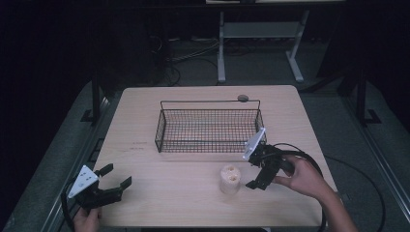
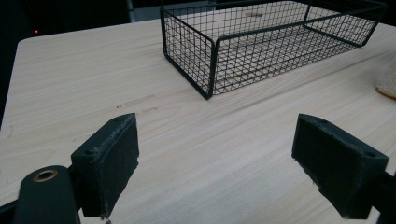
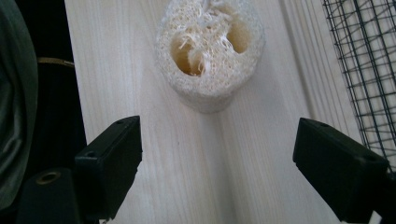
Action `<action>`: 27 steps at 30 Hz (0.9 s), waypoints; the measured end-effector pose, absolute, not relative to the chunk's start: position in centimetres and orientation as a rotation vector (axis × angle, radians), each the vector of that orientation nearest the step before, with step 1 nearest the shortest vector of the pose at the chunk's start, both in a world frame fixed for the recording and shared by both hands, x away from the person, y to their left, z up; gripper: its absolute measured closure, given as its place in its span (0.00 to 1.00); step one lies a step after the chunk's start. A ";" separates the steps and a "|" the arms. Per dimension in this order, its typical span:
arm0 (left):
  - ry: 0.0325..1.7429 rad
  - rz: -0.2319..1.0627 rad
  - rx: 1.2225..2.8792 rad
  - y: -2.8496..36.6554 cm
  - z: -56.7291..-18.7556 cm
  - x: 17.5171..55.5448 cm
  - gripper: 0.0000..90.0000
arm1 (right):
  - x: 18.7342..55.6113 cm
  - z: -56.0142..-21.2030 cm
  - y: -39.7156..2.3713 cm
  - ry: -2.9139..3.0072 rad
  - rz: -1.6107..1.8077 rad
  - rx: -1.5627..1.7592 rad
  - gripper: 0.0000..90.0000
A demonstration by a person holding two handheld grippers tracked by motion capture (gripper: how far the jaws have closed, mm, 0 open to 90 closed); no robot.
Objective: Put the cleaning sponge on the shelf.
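Note:
A cream loofah piece (image 1: 229, 179) with holes in its top stands upright on the wooden table (image 1: 164, 198), in front of an empty black wire basket (image 1: 208, 126). My right gripper (image 1: 251, 170) is open just right of the loofah, jaws pointing at it without touching. In the right gripper view the loofah (image 3: 210, 51) lies ahead of the open gripper (image 3: 217, 158), beyond the jaw tips, with the basket (image 3: 369, 60) at the right edge. My left gripper (image 1: 118, 175) is open and empty near the front left corner. In its own view the left gripper (image 2: 215, 158) faces the basket (image 2: 215, 60).
A small round grey disc (image 1: 242, 98) sits on the table behind the basket. Bare wood lies between the two grippers. A sliver of the loofah (image 2: 387, 81) shows at the right edge of the left gripper view. A desk frame (image 1: 261, 43) and cables stand on the dark floor beyond.

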State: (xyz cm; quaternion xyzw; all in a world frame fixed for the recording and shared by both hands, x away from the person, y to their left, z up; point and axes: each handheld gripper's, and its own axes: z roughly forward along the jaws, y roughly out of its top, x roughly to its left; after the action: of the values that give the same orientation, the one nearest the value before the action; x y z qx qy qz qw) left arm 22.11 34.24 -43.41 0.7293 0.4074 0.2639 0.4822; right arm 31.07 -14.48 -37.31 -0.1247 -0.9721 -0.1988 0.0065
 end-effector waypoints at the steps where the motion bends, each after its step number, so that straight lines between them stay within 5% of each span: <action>1: 0.993 0.643 1.777 34.2 -43.4 22.1 0.16 | 31.1 -37.3 -14.3 -3.043 -0.619 -0.383 0.17; 27: 0.990 0.645 1.774 34.3 -43.3 22.1 0.16 | 31.8 -37.7 -10.5 -3.044 -0.557 -0.275 0.17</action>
State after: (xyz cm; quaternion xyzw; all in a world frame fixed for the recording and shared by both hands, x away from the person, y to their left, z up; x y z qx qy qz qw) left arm 22.11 34.31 -43.34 0.7284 0.4065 0.2647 0.4838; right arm 31.84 -10.51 -37.68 -0.0886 -0.9797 -0.1792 0.0176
